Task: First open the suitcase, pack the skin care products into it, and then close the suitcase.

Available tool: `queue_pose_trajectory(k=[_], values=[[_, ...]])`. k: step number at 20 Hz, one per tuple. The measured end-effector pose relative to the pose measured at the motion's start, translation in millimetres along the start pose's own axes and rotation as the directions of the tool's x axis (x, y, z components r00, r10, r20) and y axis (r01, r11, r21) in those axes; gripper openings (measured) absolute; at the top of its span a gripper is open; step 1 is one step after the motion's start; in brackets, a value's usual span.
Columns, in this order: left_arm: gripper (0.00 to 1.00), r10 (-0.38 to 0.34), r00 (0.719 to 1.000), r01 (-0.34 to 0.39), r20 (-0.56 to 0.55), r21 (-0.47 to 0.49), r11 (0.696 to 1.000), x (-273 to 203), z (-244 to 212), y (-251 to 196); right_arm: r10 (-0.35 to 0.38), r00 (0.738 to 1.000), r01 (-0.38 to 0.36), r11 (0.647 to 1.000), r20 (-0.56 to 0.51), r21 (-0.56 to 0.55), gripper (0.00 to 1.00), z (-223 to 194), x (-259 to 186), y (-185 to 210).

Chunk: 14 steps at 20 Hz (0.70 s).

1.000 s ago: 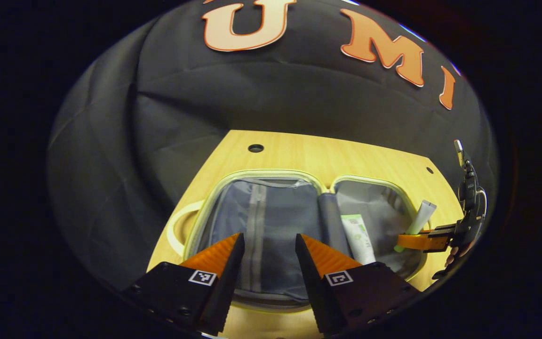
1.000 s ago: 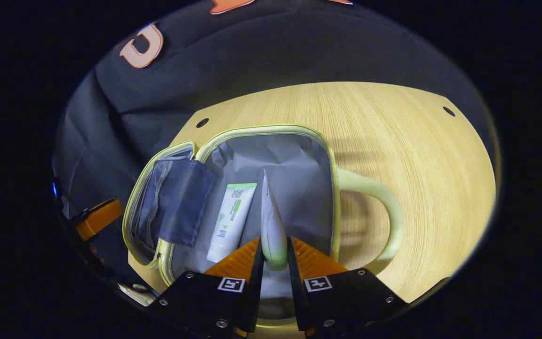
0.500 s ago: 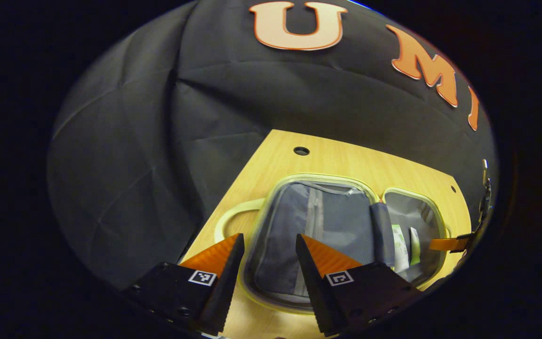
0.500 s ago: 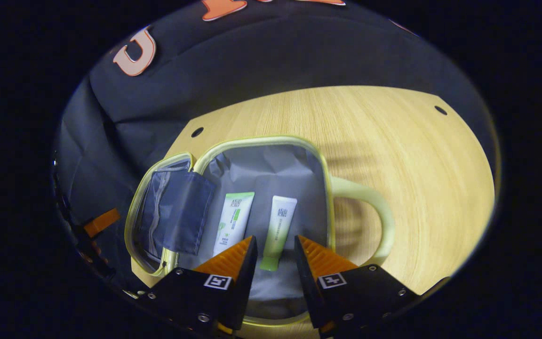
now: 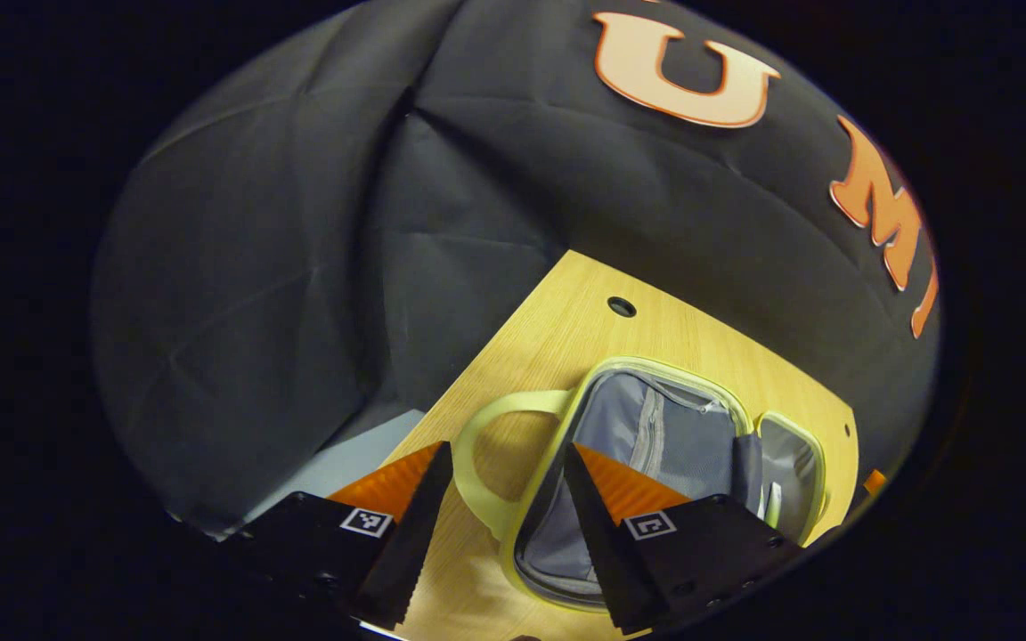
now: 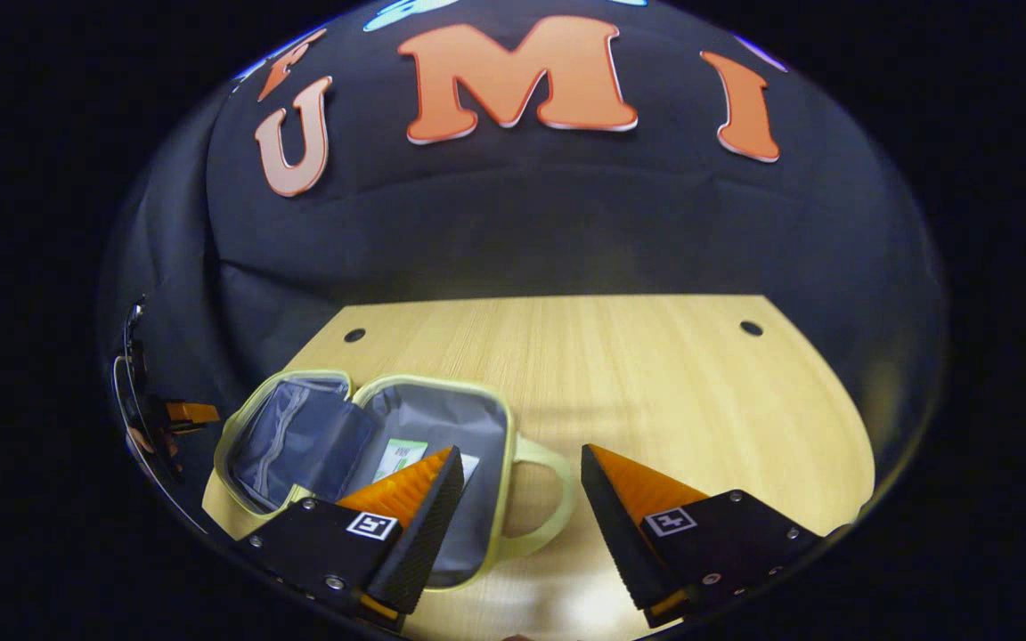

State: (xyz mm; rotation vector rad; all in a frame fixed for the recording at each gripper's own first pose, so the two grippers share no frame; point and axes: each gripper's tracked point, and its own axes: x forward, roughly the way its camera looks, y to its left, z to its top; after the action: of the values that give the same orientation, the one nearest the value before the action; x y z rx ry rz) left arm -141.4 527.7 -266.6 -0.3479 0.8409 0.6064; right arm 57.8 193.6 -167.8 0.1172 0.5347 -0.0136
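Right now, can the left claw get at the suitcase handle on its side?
Probably yes. The left claw is open, and the near handle lies flat on the table between its fingers with nothing over it.

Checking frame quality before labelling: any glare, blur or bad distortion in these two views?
Left gripper view: sharp, dim; fisheye bends the table edge; suitcase squeezed low right. Right gripper view: bright patch on the table at the bottom, a faint shadow right of the suitcase handle, tubes legible as shapes but labels too small.

Left gripper (image 5: 500,499), right gripper (image 6: 513,499): 2 ridged wedge fingers each, black mounts, square markers, screws.
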Motion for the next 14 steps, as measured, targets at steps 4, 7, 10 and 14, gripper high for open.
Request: queue_pose_trajectory(k=[4, 7, 10, 14], values=[[0.80, -0.034, 0.998, 0.030, -0.056, -0.079, 0.996, 14.0, -7.7, 8.4, -0.057, 0.987, 0.062, 0.998, 0.150, -0.025, 0.87, 40.4, -34.1, -31.5], [0.80, -0.052, 0.995, 0.040, -0.090, -0.137, 0.990, 31.0, -9.8, 15.2, -0.117, 0.969, 0.129, 0.991, 0.217, -0.042, 0.88, 65.1, -53.7, -61.0], [0.80, -0.097, 0.981, 0.059, -0.166, -0.221, 0.974, 43.2, -21.5, 24.8, -0.170, 0.941, 0.189, 0.981, 0.294, -0.037, 0.87, 88.9, -72.2, -83.9], [0.84, -0.181, 0.964, 0.115, -0.195, -0.308, 0.944, 60.4, -28.5, 24.1, -0.216, 0.904, 0.259, 0.963, 0.368, -0.072, 0.88, 108.3, -91.7, -102.2]])
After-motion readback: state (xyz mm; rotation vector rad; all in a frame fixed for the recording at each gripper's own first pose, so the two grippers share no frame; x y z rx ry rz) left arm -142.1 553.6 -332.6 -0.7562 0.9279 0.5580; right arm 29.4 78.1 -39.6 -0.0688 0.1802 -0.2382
